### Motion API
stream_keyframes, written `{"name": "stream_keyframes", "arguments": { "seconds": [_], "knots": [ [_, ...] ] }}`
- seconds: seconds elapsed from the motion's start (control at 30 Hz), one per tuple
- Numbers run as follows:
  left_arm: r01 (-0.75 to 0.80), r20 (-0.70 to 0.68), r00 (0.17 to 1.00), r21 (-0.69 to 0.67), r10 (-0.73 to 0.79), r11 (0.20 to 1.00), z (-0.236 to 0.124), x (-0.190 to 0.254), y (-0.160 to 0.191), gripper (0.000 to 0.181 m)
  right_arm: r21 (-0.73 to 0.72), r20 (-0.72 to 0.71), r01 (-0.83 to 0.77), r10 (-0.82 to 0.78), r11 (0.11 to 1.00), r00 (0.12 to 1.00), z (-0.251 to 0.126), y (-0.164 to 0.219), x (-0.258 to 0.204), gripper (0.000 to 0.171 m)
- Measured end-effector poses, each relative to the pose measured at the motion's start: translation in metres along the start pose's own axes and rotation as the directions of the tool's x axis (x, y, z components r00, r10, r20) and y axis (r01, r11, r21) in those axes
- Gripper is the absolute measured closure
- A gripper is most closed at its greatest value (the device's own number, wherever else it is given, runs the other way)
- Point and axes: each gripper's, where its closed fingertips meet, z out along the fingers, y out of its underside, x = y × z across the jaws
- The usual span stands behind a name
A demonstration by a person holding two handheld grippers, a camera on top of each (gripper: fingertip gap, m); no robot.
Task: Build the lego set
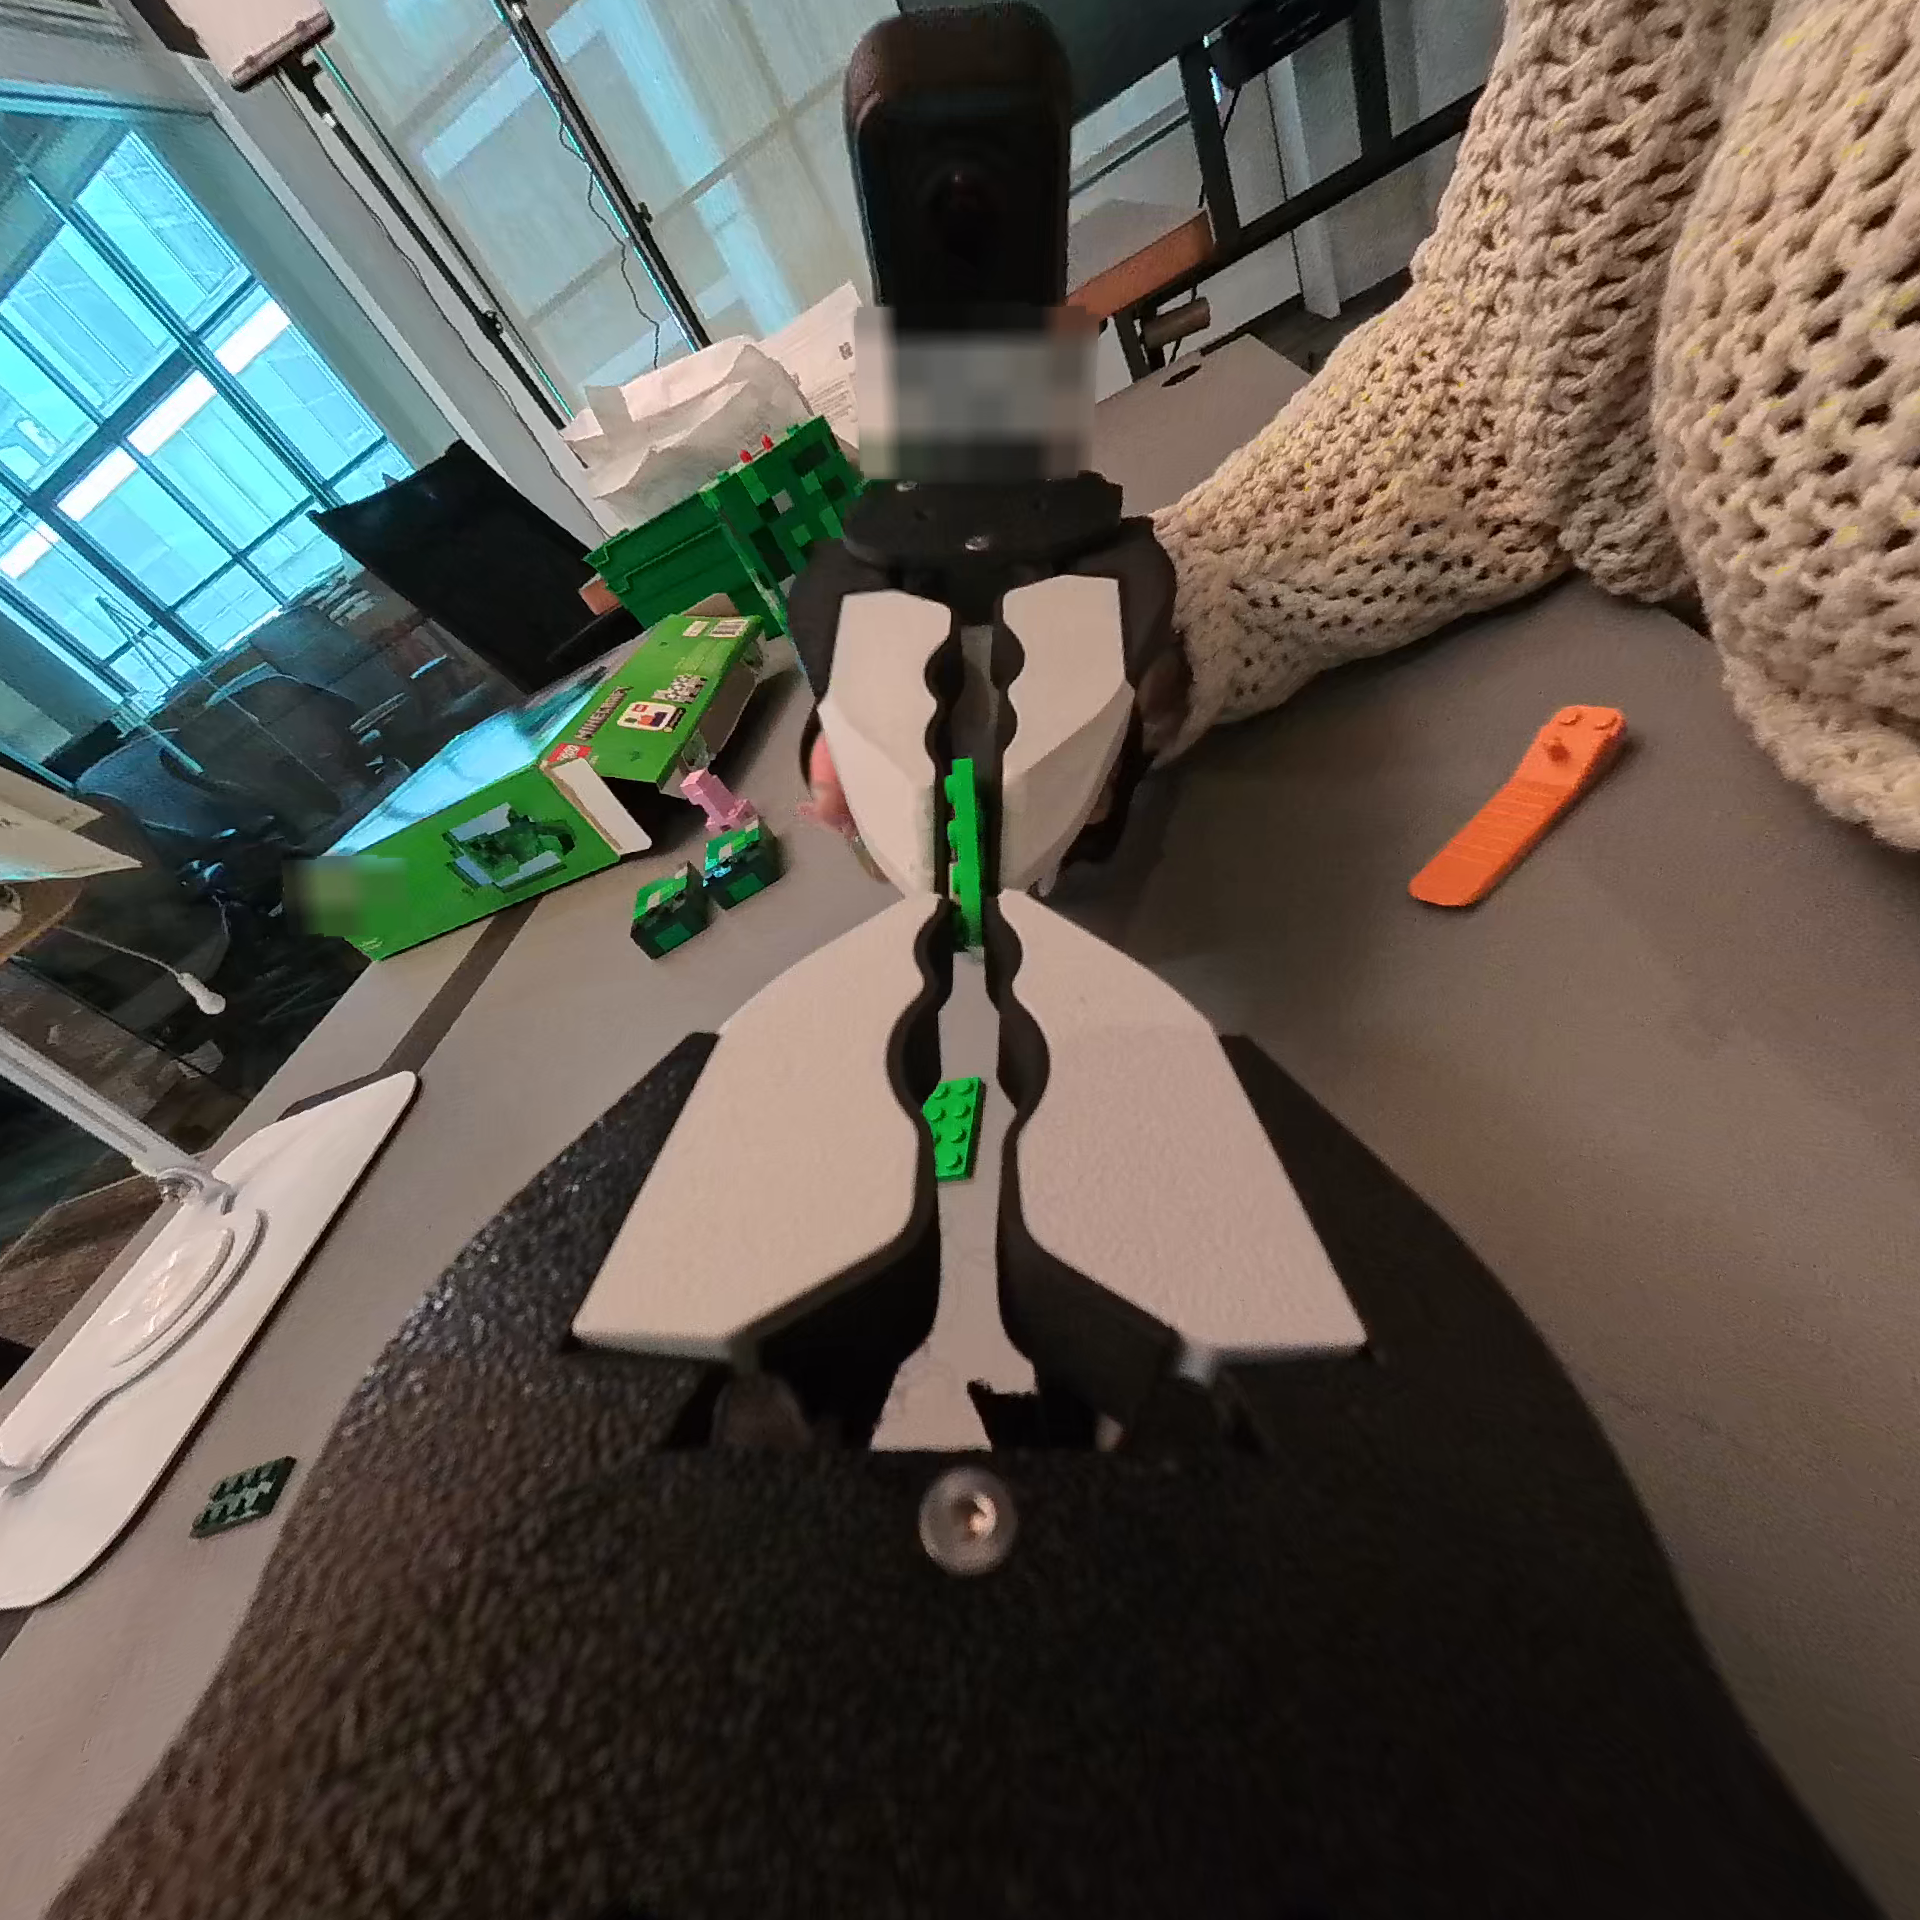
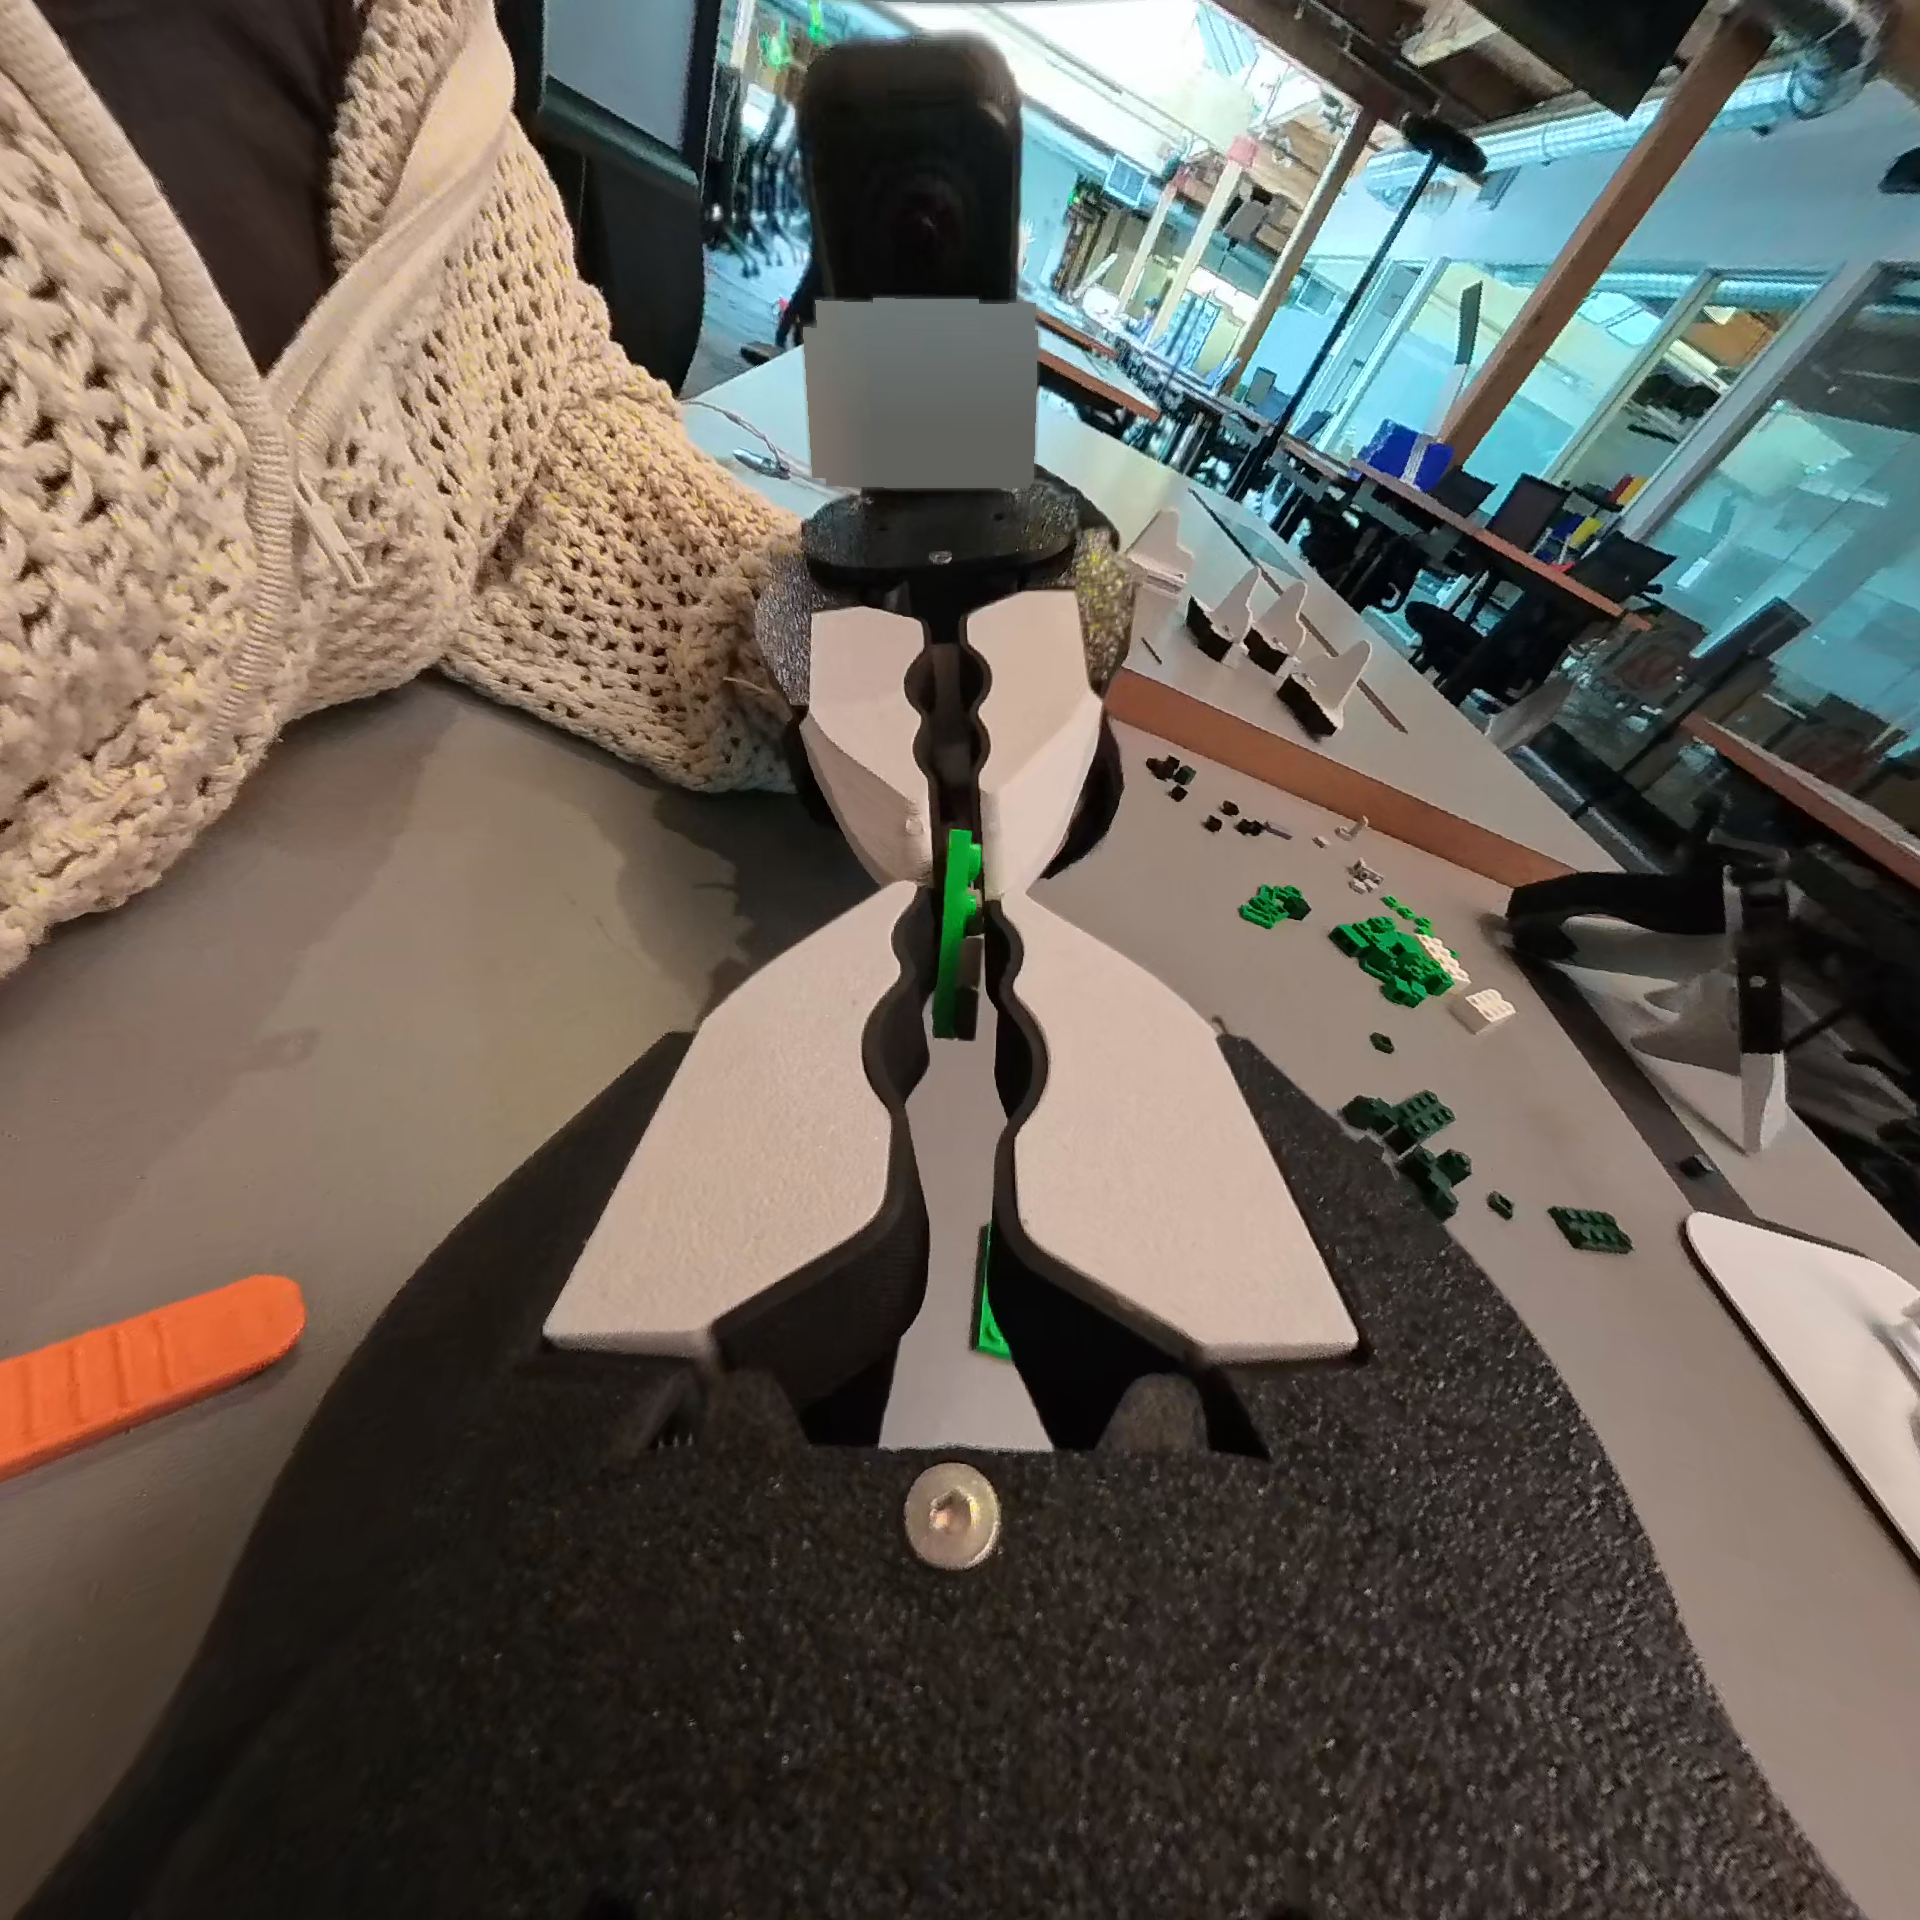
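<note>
My two grippers meet tip to tip above the grey table (image 1: 1558, 1143). A bright green Lego plate (image 1: 962, 847) stands on edge between them. In the right wrist view the green plate (image 2: 951, 935) has small dark pieces on one side. My right gripper (image 2: 956, 909) is shut on most of its length. My left gripper (image 1: 961, 920) is shut on its near end. A second bright green plate (image 1: 956, 1127) lies flat on the table under my left gripper, seen through the finger gap. It also shows edge-on in the right wrist view (image 2: 992, 1299).
An orange brick separator (image 1: 1517, 810) lies by the knit sleeve (image 1: 1455, 468). The green set box (image 1: 540, 790), small green builds (image 1: 707, 883) and a pink figure (image 1: 717, 800) stand behind. Loose green and white bricks (image 2: 1392, 956) and dark green ones (image 2: 1423, 1143) lie near a white pad (image 2: 1818, 1351). The tips of both grippers are at nearly the same place. Left tips and right tips are each some 15 cm from the orange brick separator (image 1: 1517, 810).
</note>
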Motion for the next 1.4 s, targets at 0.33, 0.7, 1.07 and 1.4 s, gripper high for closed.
{"name": "stream_keyframes", "arguments": {
  "seconds": [0.33, 0.7, 1.07, 1.4],
  "knots": [
    [0.131, 0.085, 0.988, -0.035, -0.128, 0.991, 0.003, -0.014, 0.01, 0.162, -0.102, -0.113, 0.161, -0.172, 0.982, 0.979, -0.002, 0.004, 0.015, 0.165],
    [0.531, 0.127, 0.844, -0.054, -0.521, 0.846, 0.01, -0.028, 0.026, 0.129, -0.477, -0.242, 0.507, -0.662, 0.718, 0.71, -0.004, 0.024, 0.045, 0.165],
    [0.507, 0.165, 0.855, -0.076, -0.491, 0.858, 0.01, -0.028, 0.032, 0.144, -0.625, -0.14, 0.633, -0.863, 0.458, 0.486, -0.001, 0.033, 0.048, 0.165],
    [0.487, 0.165, 0.867, -0.079, -0.471, 0.87, 0.01, -0.028, 0.032, 0.139, -0.64, -0.126, 0.651, -0.892, 0.408, 0.435, -0.002, 0.035, 0.047, 0.165]
  ]
}}
